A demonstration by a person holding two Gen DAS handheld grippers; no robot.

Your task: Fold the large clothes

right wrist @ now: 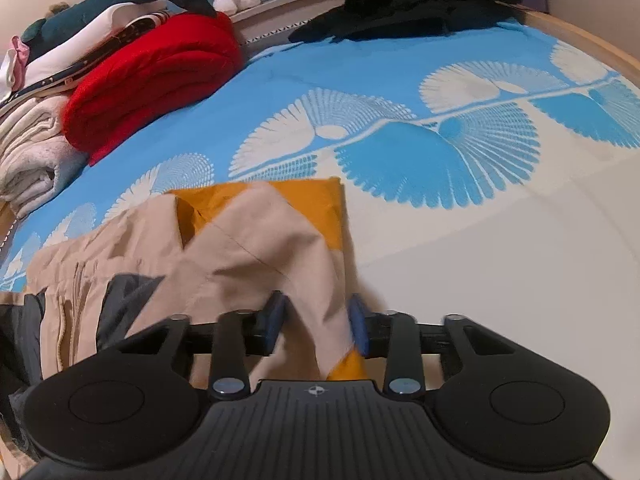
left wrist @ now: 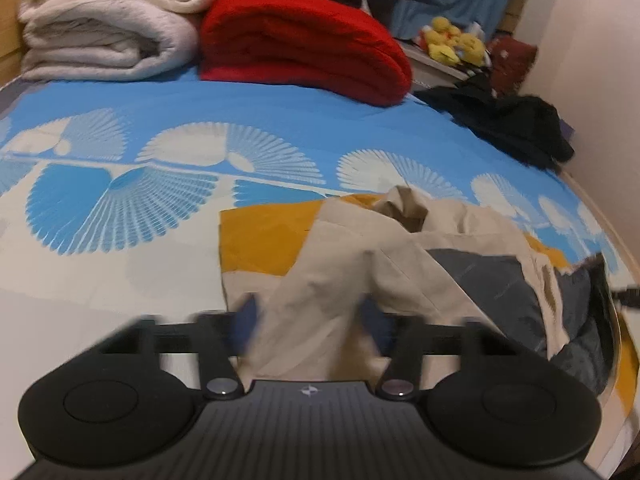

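While the beige garment [left wrist: 352, 280] lies bunched on the bed [left wrist: 280, 120] over a mustard cloth [left wrist: 260, 236], both the left gripper [left wrist: 308, 320] and right gripper [right wrist: 316, 324] have fingers parted around its near edge, fabric running away from them, neither visibly pinching yet.

Motion blur smears the left hand-held gripper [left wrist: 308, 320] and its blue pads [left wrist: 246, 326]; beige fabric [left wrist: 320, 312] hides the pad faces. A dark garment [right wrist: 16, 344] runs off the frame edge.
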